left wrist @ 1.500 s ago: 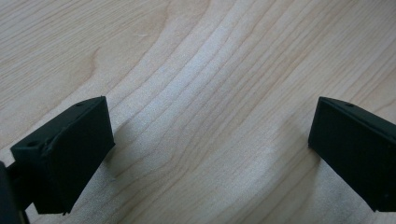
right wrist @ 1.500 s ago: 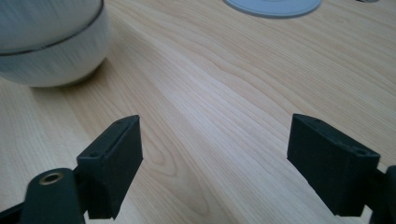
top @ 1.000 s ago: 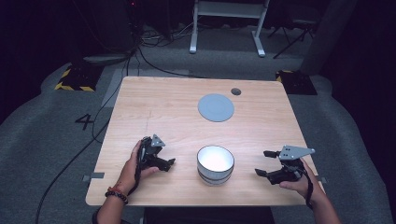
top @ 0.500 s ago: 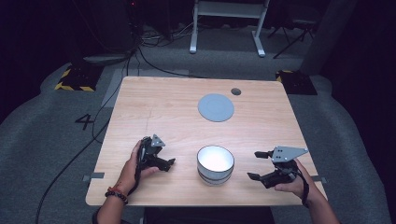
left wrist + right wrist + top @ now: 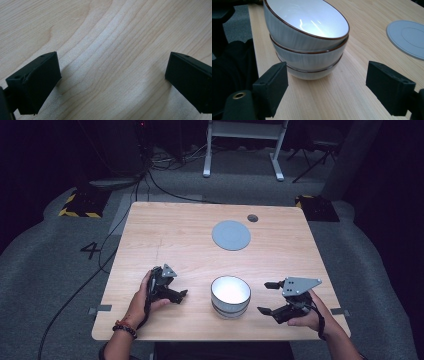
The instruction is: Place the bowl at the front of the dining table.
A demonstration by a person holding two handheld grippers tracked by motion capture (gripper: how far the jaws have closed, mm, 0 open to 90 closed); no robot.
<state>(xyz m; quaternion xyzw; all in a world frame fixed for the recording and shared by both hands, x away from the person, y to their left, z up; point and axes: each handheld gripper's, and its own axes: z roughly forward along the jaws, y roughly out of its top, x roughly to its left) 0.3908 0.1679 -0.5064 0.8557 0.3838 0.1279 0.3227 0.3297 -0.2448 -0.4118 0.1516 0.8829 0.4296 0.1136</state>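
Right claw [image 5: 270, 297]: jaws spread wide and holding nothing, held low over the table's near right part, just beside the stacked bowls and pointing toward them; in the right gripper view [image 5: 327, 85] the bowls sit ahead of the gap between the two black jaws, apart from both.
Left claw [image 5: 176, 289]: jaws wide apart and holding nothing, gripped by the person's left hand [image 5: 142, 297] at the near left of the table; in the left gripper view [image 5: 112, 82] bare wood grain lies between the jaws, which hang close above the surface.
Stacked bowls [image 5: 230, 296]: three grey-white bowls with thin brown rims, nested upright in one pile [image 5: 309, 40], standing near the front edge of the table, between the two claws.
Grey disc [image 5: 231, 235]: flat and round, lying toward the far side of the table, well apart from the bowls; its edge appears at the upper right of the right gripper view [image 5: 407, 37].
Small dark round spot [image 5: 252, 218]: near the table's far edge, just beyond the disc.
Table [image 5: 165, 235]: pale wood, standing on grey carpet.
Right hand [image 5: 305, 317]: grips the right claw from the near right corner.
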